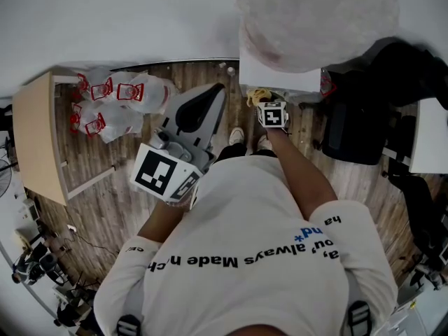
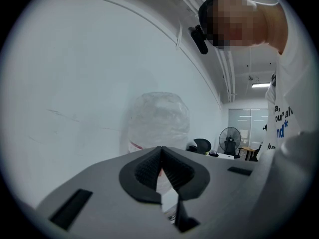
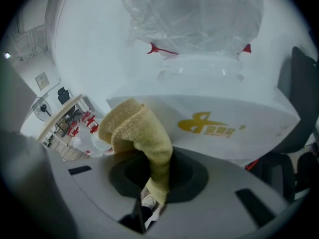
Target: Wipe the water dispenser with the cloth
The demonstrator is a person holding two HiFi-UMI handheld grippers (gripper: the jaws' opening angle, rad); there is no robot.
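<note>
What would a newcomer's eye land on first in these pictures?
The yellow cloth pinched in the right gripper, held up in front of the white water dispenser with its gold logo. Above that sits the big plastic-wrapped bottle. The left gripper is shut on nothing, off to the left.

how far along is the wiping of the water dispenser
Done: the cloth is picked up, clamped in the right gripper. In hand: it is held close to the water dispenser. Left: the wiping itself; contact unclear. The left gripper is shut, empty.
</note>
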